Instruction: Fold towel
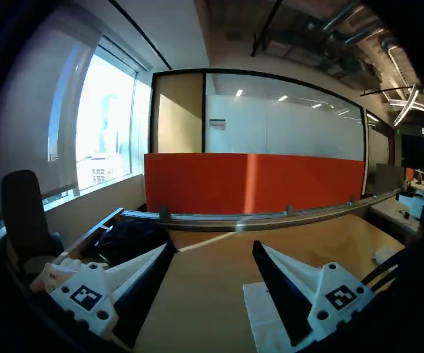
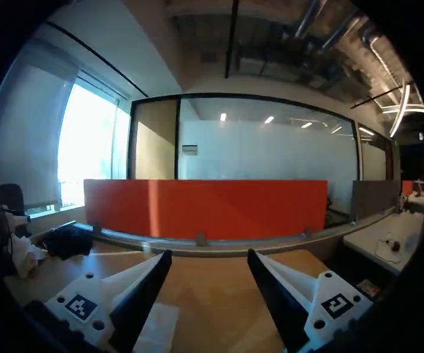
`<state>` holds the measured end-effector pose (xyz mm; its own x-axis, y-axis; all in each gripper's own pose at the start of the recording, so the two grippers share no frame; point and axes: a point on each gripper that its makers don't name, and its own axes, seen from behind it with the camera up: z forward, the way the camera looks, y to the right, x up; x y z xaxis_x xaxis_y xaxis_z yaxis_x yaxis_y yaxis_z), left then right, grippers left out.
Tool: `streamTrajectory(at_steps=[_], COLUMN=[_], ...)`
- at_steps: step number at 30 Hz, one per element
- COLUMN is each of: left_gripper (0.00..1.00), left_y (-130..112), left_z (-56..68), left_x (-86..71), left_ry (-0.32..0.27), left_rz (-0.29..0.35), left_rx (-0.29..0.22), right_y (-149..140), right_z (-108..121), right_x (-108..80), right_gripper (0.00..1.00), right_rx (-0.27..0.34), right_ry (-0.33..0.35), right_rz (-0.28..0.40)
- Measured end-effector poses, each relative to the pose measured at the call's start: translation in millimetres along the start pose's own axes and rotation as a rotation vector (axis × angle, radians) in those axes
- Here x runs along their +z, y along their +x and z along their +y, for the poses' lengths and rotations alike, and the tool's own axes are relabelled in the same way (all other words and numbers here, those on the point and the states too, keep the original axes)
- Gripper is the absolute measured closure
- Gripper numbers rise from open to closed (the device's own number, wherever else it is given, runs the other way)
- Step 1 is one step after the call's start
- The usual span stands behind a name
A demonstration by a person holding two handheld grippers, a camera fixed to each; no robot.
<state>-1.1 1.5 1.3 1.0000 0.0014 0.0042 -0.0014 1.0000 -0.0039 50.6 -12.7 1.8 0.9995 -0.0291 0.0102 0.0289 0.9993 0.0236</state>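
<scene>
A white towel (image 1: 265,315) lies flat on the wooden desk (image 1: 212,294), low in the left gripper view, partly under the right finger of my left gripper (image 1: 215,246). That gripper hovers above the desk, open, with nothing between its fingers. In the right gripper view a corner of the white towel (image 2: 159,329) shows beside the left finger. My right gripper (image 2: 209,254) is also open and holds nothing, raised over the desk (image 2: 212,306).
An orange divider panel (image 1: 253,182) stands along the desk's far edge, with a glass wall behind it. A dark bag (image 1: 126,238) and a black chair (image 1: 23,217) sit at the left by the window. A second desk (image 2: 383,241) with small items is on the right.
</scene>
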Motion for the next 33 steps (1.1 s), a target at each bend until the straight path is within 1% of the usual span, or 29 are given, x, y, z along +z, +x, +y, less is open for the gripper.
streamTrajectory(at_steps=[4,8,11,14,17,20,23,26,33], left_gripper=[0.01,0.01,0.01,0.01,0.01,0.01,0.01,0.01,0.01], left_y=[-8.2,-19.1,-26.3,-36.7,-46.9,-56.7,-68.1,-81.1,-123.2], left_z=[8.4,21.5,33.5,50.7,65.3,73.1,79.1,86.0,98.0], left_x=[5.9,8.5,7.6,2.9,-4.6,-10.6,-16.0,-21.3,-32.1], left_ry=[-0.029,-0.086,-0.144,-0.227,-0.304,-0.345,-0.370,-0.393,-0.424], left_rz=[-0.035,-0.089,-0.127,-0.175,-0.222,-0.255,-0.282,-0.308,-0.382], left_rx=[0.013,0.039,0.064,0.085,0.103,0.130,0.157,0.171,0.169], right_y=[-5.2,-18.6,-31.0,-41.7,-48.8,-54.2,-61.7,-73.5,-116.4], right_z=[-12.0,-30.6,-43.4,-56.0,-67.5,-74.1,-78.4,-82.9,-92.0], right_x=[0.7,-0.3,-2.1,-6.2,-12.2,-15.4,-18.2,-23.5,-38.8], right_gripper=[0.01,0.01,0.00,0.00,0.00,0.00,0.00,0.00,0.00], right_rx=[-0.012,-0.037,-0.066,-0.093,-0.114,-0.136,-0.160,-0.177,-0.209], right_ry=[0.057,0.152,0.225,0.300,0.371,0.417,0.447,0.475,0.527], right_rz=[-0.046,-0.115,-0.174,-0.231,-0.279,-0.310,-0.336,-0.366,-0.443])
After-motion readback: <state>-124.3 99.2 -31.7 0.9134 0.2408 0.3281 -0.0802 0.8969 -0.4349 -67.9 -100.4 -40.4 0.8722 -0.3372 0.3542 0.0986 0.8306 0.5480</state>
